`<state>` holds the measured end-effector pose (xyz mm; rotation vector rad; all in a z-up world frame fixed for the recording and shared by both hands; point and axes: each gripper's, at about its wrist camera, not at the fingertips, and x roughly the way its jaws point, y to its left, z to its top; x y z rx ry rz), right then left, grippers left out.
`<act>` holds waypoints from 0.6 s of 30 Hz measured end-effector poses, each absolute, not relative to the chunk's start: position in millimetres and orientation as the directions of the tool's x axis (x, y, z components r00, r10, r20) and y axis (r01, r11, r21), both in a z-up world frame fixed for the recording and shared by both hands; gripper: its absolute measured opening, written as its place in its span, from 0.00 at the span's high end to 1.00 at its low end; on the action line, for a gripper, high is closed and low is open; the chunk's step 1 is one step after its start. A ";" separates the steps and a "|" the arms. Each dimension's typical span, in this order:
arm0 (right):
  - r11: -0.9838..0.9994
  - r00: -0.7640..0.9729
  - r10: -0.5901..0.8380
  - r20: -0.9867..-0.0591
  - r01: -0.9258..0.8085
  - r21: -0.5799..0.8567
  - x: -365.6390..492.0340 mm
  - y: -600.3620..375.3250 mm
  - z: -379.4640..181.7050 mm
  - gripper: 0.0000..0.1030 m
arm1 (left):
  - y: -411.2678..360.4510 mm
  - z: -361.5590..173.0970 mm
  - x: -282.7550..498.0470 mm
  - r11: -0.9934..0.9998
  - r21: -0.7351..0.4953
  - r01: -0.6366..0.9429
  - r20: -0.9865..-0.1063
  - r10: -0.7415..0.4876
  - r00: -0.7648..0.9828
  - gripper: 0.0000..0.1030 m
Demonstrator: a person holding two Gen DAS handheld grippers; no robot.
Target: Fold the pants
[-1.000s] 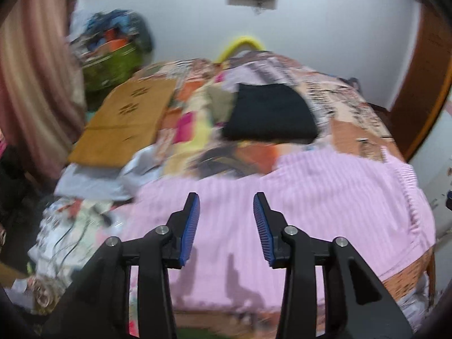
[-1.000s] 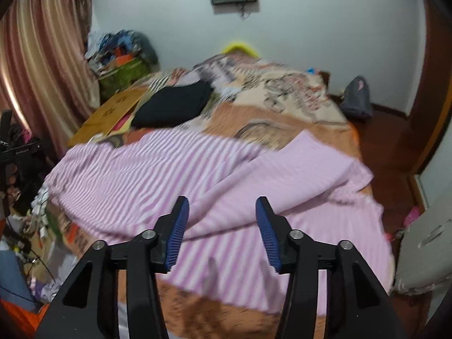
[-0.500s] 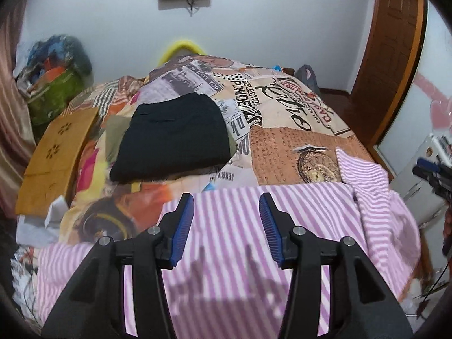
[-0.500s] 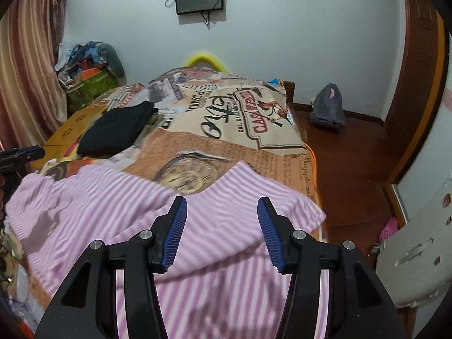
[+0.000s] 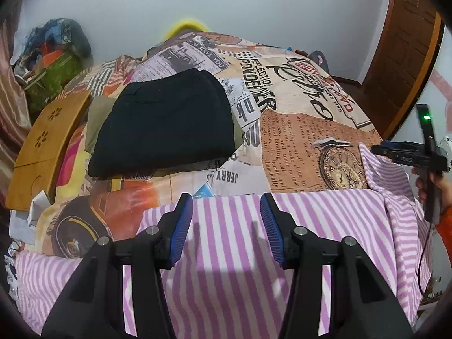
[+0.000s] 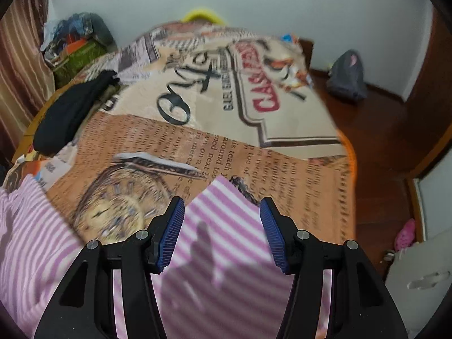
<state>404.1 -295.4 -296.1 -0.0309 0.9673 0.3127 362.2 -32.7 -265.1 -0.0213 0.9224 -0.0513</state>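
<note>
While both grippers have swung across the bed, the striped pants now fill each frame's lower half. Left gripper hangs open, empty; right gripper is opening, empty, above a corner: probably pre-grasp.

The striped pants run off the bottom edge. The bed cover looks blurry far away.

You see a pale wall across the top of the frame, a bed under a printed cover filling the middle, a brown wooden door upper right, striped curtains at left, and a reddish wooden floor at right.
</note>
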 end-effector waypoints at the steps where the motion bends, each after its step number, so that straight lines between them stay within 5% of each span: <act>1: 0.950 0.490 0.259 -0.833 -0.286 0.127 413.8 -293.1 -304.6 0.50 | -33.5 -266.5 363.6 0.999 -0.034 0.036 -0.798 -0.049 0.601 0.52; 6: 0.942 0.393 0.274 -0.877 -0.295 0.162 435.3 -287.2 -336.9 0.51 | -42.7 -270.7 365.3 0.998 -0.024 0.065 -0.806 -0.058 0.589 0.52; 9: 0.929 0.377 0.313 -0.872 -0.311 0.199 431.5 -286.3 -336.0 0.90 | -51.5 -270.4 364.4 0.996 -0.005 0.085 -0.810 -0.054 0.585 0.52; 18: 0.944 0.492 0.291 -0.821 -0.288 0.162 391.6 -302.4 -284.9 0.91 | -93.4 -263.0 346.2 0.981 -0.117 0.152 -0.842 -0.179 0.509 0.46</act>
